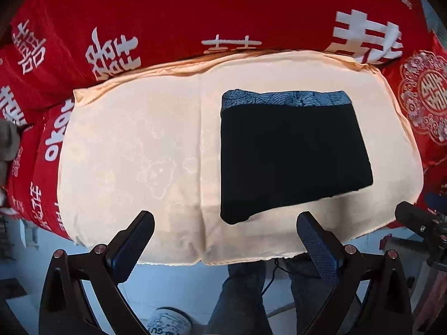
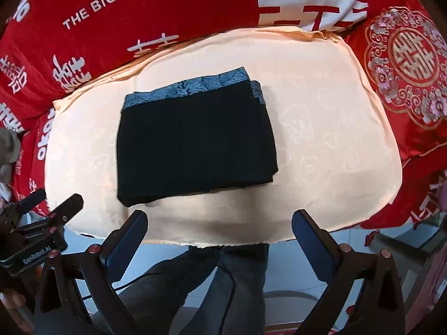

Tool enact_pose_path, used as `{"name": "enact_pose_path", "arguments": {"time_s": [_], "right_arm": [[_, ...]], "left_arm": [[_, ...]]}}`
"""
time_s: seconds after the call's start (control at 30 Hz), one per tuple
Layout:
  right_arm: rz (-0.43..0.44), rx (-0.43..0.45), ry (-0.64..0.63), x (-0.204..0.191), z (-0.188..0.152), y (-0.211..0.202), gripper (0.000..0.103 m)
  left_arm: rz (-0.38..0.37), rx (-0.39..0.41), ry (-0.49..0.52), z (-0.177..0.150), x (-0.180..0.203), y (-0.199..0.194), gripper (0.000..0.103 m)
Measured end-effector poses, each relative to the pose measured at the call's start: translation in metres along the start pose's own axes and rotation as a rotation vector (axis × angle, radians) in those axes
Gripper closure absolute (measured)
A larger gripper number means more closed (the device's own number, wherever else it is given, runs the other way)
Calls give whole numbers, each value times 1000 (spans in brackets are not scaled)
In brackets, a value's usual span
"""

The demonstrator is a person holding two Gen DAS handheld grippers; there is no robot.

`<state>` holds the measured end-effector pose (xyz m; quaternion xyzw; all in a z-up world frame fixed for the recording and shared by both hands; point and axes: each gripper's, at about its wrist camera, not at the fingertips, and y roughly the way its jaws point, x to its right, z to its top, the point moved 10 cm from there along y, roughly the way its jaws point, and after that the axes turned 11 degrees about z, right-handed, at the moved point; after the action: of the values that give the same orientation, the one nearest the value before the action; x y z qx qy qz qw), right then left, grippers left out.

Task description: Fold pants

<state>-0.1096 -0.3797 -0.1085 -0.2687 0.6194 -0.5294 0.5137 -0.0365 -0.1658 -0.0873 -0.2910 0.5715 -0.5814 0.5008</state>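
The black pants (image 1: 293, 156) lie folded into a compact rectangle on a cream cloth (image 1: 134, 145), with a blue patterned waistband along the far edge. They also show in the right wrist view (image 2: 195, 142) on the same cream cloth (image 2: 321, 139). My left gripper (image 1: 226, 223) is open and empty, held above the cloth's near edge, just short of the pants' near left corner. My right gripper (image 2: 220, 223) is open and empty, near the cloth's front edge, short of the pants. The left gripper also shows at the left edge of the right wrist view (image 2: 47, 209).
A red bedspread (image 1: 195, 22) with white characters lies under and around the cream cloth. A red embroidered cushion (image 2: 405, 64) sits at the right. The person's legs (image 2: 237, 284) and the pale floor show below the cloth's front edge. A white patterned object (image 1: 167, 321) lies on the floor.
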Motion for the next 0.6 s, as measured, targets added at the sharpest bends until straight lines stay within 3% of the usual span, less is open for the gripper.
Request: {"name": "enact_pose_path", "arguments": {"time_s": [0.6], "right_arm": [[-68, 24, -52, -24, -1, -33, 0]], "left_arm": [[-9, 45, -45, -2, -9, -41, 1]]}}
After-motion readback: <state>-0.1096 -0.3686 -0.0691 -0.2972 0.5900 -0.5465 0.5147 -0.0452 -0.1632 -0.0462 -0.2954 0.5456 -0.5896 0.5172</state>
